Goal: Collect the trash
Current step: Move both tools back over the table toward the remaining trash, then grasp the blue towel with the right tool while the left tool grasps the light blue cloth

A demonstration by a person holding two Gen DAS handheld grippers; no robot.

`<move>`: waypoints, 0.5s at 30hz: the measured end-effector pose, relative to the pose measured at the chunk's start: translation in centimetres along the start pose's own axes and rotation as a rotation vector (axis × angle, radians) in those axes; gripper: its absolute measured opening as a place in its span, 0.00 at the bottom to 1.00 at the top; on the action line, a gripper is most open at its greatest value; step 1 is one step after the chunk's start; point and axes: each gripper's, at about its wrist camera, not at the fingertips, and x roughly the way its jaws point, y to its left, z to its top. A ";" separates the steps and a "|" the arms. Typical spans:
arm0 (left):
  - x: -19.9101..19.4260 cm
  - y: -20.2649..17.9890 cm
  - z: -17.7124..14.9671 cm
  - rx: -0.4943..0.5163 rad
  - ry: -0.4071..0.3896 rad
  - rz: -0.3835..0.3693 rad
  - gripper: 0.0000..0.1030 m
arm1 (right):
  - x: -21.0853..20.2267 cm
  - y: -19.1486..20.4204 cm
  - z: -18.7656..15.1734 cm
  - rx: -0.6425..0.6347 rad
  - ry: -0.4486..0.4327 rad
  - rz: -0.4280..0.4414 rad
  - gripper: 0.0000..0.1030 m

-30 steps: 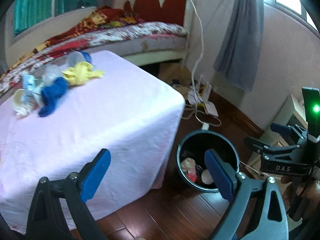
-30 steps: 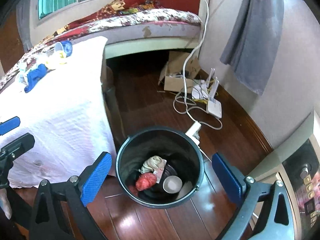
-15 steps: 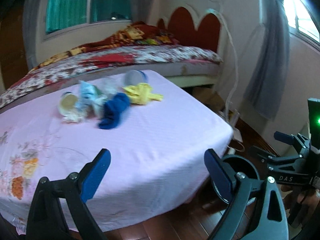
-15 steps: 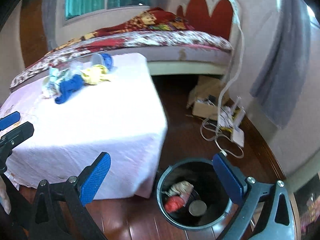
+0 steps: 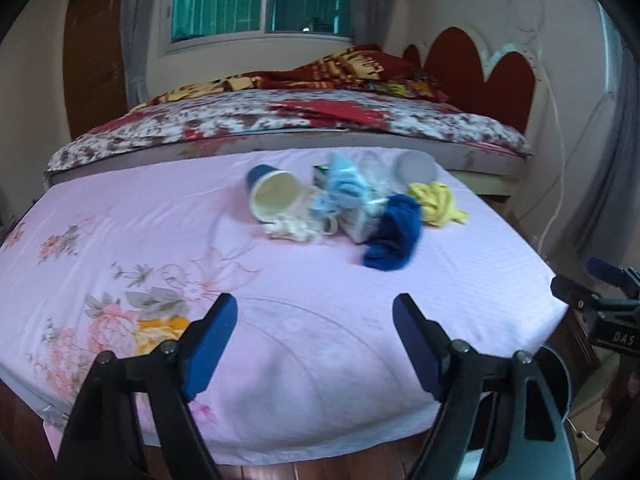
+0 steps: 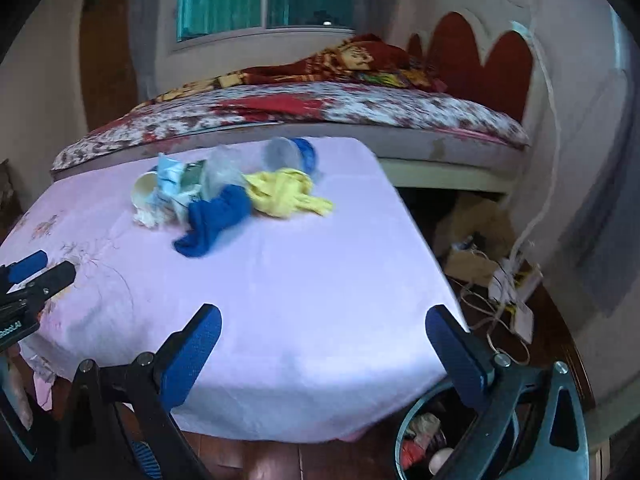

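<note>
Both empty: left tongs [image 5: 314, 336], lately narrowing, and right tongs [image 6: 322, 344], jaws apart, are facing the trash pile [image 5: 352, 204] lying mid-worktop [image 5: 120, 248], apparently lining up a pick, bin [image 6: 424, 436] waiting below.

A home bedroom: quilted bed [image 5: 288, 128], heart-shaped headboard [image 5: 480, 68], curtained window [image 5: 260, 0].
</note>
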 end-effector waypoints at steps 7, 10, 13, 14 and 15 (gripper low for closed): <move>2.5 2.2 1.1 -0.020 0.012 0.025 0.73 | 4.3 3.9 3.1 -0.055 0.008 0.068 0.99; 4.1 2.7 1.7 -0.026 0.025 0.029 0.73 | 6.6 5.0 4.3 -0.068 0.024 0.089 0.97; 5.3 3.1 2.4 -0.033 0.029 0.027 0.73 | 9.1 6.2 5.7 -0.081 0.037 0.104 0.93; 6.0 3.2 2.7 -0.036 0.032 0.023 0.73 | 10.2 6.7 6.2 -0.088 0.050 0.112 0.91; 6.2 3.1 2.8 -0.037 0.035 0.020 0.73 | 11.1 7.2 6.6 -0.101 0.062 0.109 0.90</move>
